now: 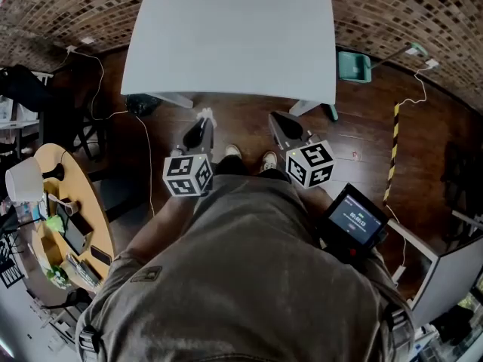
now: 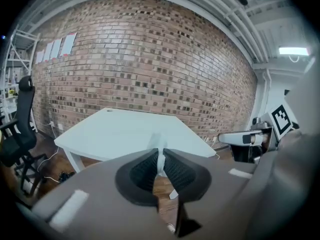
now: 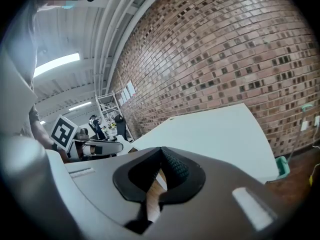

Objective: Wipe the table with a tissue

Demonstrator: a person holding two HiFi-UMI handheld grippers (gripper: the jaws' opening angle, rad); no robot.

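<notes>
The white table [image 1: 226, 36] stands ahead of me on the wood floor, its top bare. My left gripper [image 1: 202, 124] hovers short of the table's near edge, shut on a small white tissue [image 1: 205, 115] that sticks out past its tips. In the left gripper view the tissue [image 2: 161, 155] stands pinched between the dark pads, with the table [image 2: 125, 131] beyond. My right gripper [image 1: 279, 119] is level with the left one, shut with nothing in it. In the right gripper view its jaws [image 3: 161, 158] meet, and the table [image 3: 215, 131] lies ahead.
A round wooden side table [image 1: 96, 225] with a lamp and clutter stands at my left. A teal bin [image 1: 352, 66] and cables lie on the floor right of the table. A black office chair [image 2: 17, 129] stands left. A brick wall [image 2: 150, 59] runs behind the table.
</notes>
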